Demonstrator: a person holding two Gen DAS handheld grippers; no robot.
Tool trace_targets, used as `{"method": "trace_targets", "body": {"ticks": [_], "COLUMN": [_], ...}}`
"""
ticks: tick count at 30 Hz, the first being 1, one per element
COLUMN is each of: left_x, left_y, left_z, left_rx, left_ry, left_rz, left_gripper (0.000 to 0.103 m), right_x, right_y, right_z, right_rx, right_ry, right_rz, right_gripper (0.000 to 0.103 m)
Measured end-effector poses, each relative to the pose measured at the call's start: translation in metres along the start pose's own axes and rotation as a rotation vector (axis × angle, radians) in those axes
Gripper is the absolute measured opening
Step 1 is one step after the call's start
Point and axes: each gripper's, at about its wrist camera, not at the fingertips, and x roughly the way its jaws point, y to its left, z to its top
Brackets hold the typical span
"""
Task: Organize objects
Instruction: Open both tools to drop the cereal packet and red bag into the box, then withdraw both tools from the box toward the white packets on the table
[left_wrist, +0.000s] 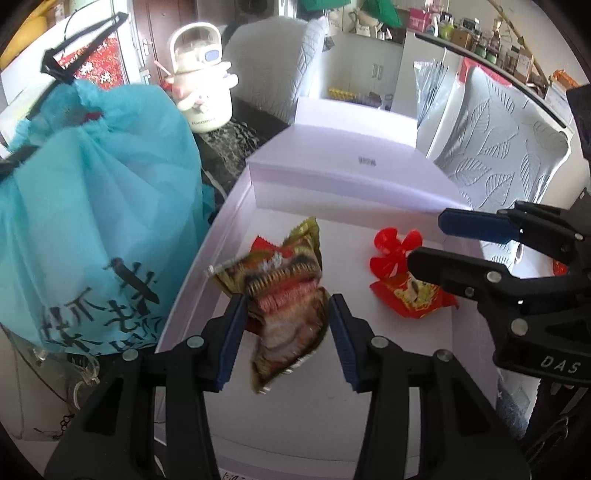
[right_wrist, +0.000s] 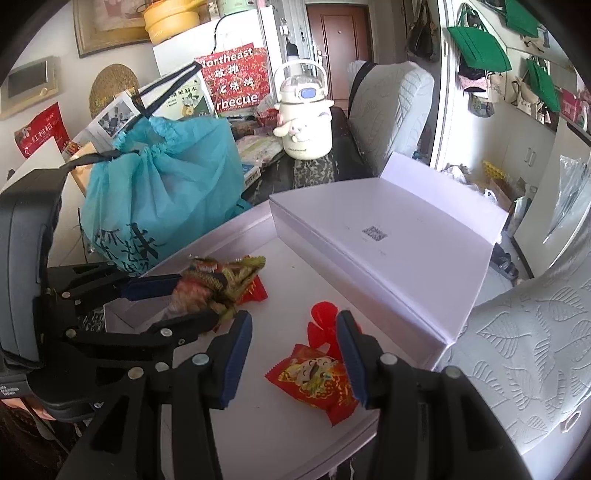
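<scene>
nearest to me, my left gripper (left_wrist: 286, 334) has its blue pads either side of a green-and-gold snack packet (left_wrist: 286, 295). the packet looks blurred and hangs between the jaws; its left edge sits against the left pad, but there is a sliver of gap at the right pad, so i cannot tell whether i truly have it pinched. in the right wrist view the same packet (right_wrist: 218, 282) shows between the left gripper's fingers, above the white tray (right_wrist: 295, 435).

my right gripper (right_wrist: 293, 354) stands partly open over a red snack packet (right_wrist: 317, 380) that lies flat on the tray floor. the right pad overlaps the packet's edge in that view, the left pad is well clear of it, and nothing is gripped.

just beyond the red packet sits a red bow-shaped piece (left_wrist: 395, 251), touching or nearly touching the packet's far end.

further back, the tray's raised white lid (right_wrist: 388, 236) with a small printed code spans the far side. left of the tray stands a teal drawstring bag (left_wrist: 96, 206) with black characters. behind it is a cream kettle-shaped bottle (left_wrist: 203, 81) with a cartoon dog, and a grey leaf-embossed chair back (left_wrist: 506, 155) is to the right.
</scene>
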Motion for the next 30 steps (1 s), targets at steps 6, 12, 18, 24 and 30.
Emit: {"method": "trace_targets", "body": {"ticks": [6,12,18,24,30], "left_x": [-0.018,-0.031,-0.055,-0.078,-0.098], "left_y": [0.002,0.007,0.012,0.012,0.01], "left_z": [0.004,0.004,0.005,0.003,-0.001], "left_rx": [-0.005,-0.007,-0.027,-0.039,-0.054], "left_ry": [-0.066,-0.081,-0.128,-0.172,-0.207], "left_rz": [0.035,0.046,0.064,0.066,0.077], "left_gripper": [0.058,0.058,0.058,0.062,0.065], "right_x": [-0.012,-0.02,-0.037,-0.059,-0.068], "right_y": [0.003,0.006,0.008,0.018,0.029], "right_z": [0.003,0.004,0.007,0.009,0.009], "right_rx": [-0.001,0.003,0.009,-0.014,-0.044], "right_ry": [-0.029,-0.041,-0.077,-0.125,-0.144], "right_rz": [-0.001,-0.01,-0.027,-0.009,0.005], "right_gripper": [0.053,0.054,0.058,0.061,0.062]}}
